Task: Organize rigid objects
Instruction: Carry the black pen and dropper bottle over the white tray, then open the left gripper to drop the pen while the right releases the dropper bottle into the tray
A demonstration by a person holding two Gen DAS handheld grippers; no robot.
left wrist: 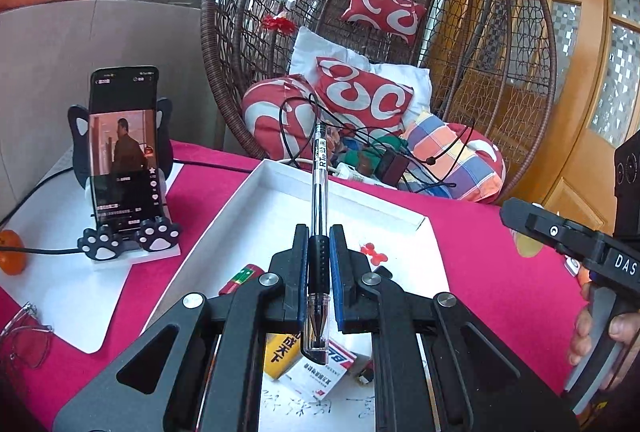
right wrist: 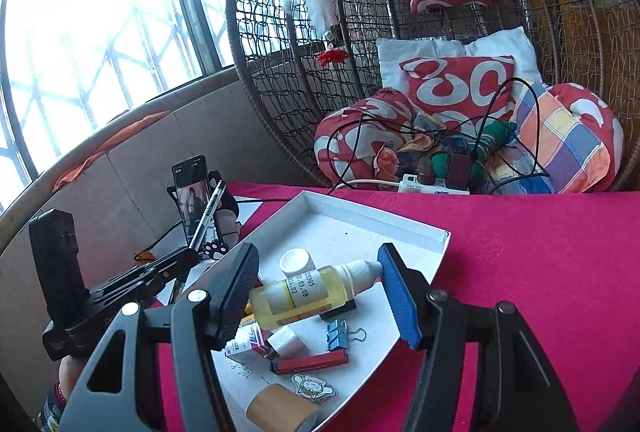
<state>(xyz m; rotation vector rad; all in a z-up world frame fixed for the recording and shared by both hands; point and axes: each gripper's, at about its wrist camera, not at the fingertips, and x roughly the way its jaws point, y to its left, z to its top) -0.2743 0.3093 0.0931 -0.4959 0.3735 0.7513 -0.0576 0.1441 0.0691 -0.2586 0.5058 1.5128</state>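
My left gripper point(left wrist: 319, 232) is shut on a clear black-ink pen point(left wrist: 319, 192), gripped at its black rubber grip and held above the white tray point(left wrist: 280, 176); the pen points away from me. The same pen shows in the right wrist view point(right wrist: 206, 218). My right gripper point(right wrist: 318, 272) is shut on a small bottle of yellow liquid point(right wrist: 304, 292) with a white cap, held lengthwise between the jaws above the tray point(right wrist: 360, 220). The tray holds a battery point(left wrist: 240, 278), medicine boxes point(left wrist: 316, 372), a blue binder clip point(right wrist: 338, 330), a red flat box point(right wrist: 308, 360) and a tape roll point(right wrist: 280, 410).
The tray lies on a magenta cloth point(right wrist: 540, 252). A phone on a paw-shaped stand point(left wrist: 124, 152) stands at the left, with an orange fruit point(left wrist: 12, 252) and glasses point(left wrist: 24, 336) nearby. A wicker hanging chair point(left wrist: 380, 32) with cushions and cables is behind the table.
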